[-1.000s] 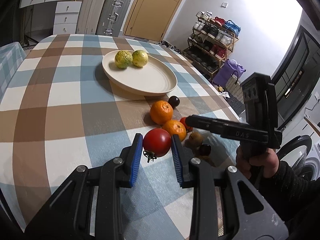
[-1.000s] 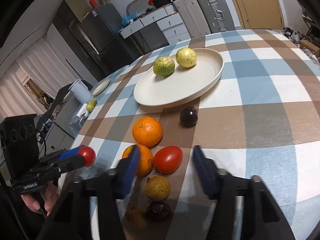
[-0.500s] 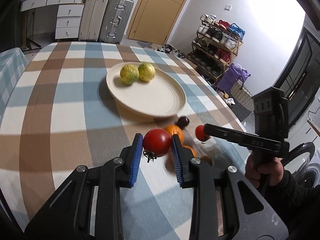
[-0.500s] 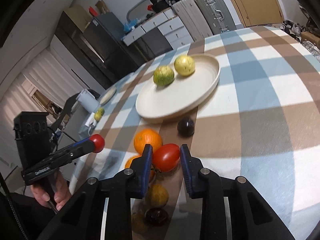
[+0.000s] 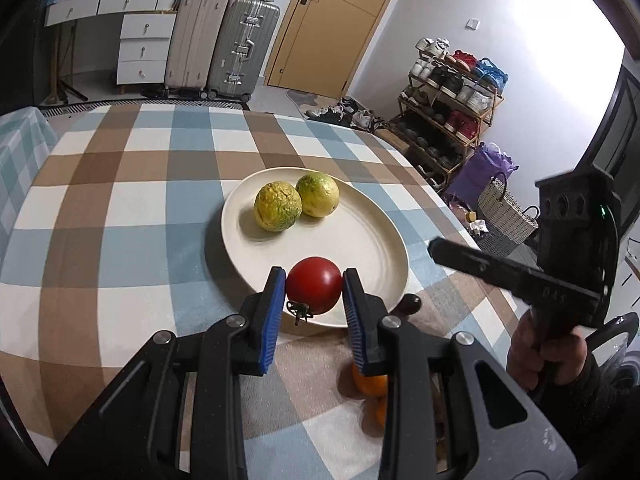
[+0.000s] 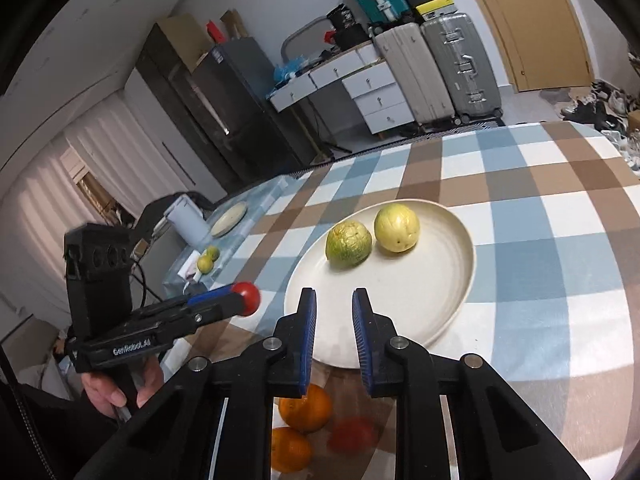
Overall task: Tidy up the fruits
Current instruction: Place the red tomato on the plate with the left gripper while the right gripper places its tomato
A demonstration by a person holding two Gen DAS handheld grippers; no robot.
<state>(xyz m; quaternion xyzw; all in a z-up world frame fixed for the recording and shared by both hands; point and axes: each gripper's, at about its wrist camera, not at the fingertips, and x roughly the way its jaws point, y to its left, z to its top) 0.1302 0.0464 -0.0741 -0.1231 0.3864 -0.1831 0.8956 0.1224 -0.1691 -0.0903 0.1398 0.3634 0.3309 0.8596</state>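
Left gripper (image 5: 314, 294) clamps a red tomato (image 5: 313, 290) between its blue pads, held over the near rim of the cream plate (image 5: 372, 248). Right gripper (image 6: 334, 322), jaws narrowly parted and holding nothing, hovers above a blurred second tomato (image 6: 354, 434) and oranges (image 6: 306, 406). Two yellow-green fruits (image 5: 278, 206) lie farther back on the plate.

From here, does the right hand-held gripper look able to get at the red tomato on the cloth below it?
Probably yes. The right hand-held gripper holds nothing, its jaws narrowly parted, and the blurred red tomato lies uncovered beneath, beside two oranges. It would need to open wider and drop.
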